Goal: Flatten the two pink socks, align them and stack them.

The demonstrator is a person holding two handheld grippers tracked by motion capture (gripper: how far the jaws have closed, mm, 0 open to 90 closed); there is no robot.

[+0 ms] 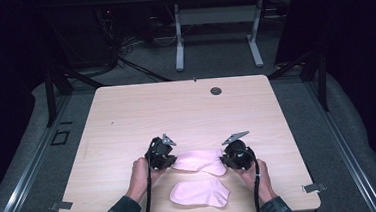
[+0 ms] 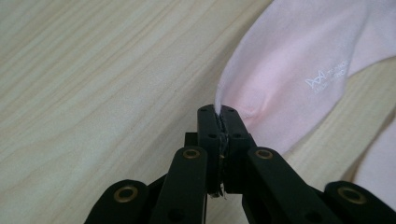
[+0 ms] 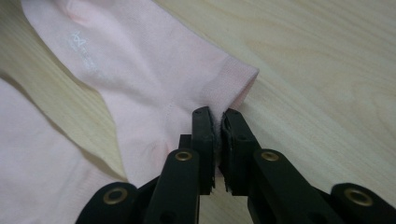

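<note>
The wooden counter (image 1: 127,120) carries two pink socks near the person's edge. The far sock (image 1: 200,161) lies stretched between the two grippers; the near sock (image 1: 200,193) lies flat just in front of it, close but seemingly apart, and nothing is holding it.

The left gripper (image 1: 166,161) has its jaws pressed together on one end of the far sock, and in the left gripper view a thin fold of pink cloth (image 2: 280,79) rises out of the clamped tips. The right gripper (image 1: 228,159) pinches the other end, at the ribbed cuff (image 3: 231,81); its jaws stand almost together, with a sliver of fabric between them.

The step in hand looks like picking up or spreading the far sock by both ends, probably to lay it over its mate. The next move likely calls for both hands to lift together, keeping the cloth lightly taut so it neither sags nor slips from the small bite each gripper has, then carrying it toward the near sock and lining up cuffs and toes.

A small white logo (image 2: 327,77) with a line of tiny lettering is printed on the far sock; the characters are too small to read. The same mark shows faintly in the right gripper view (image 3: 84,49), also illegible.
</note>
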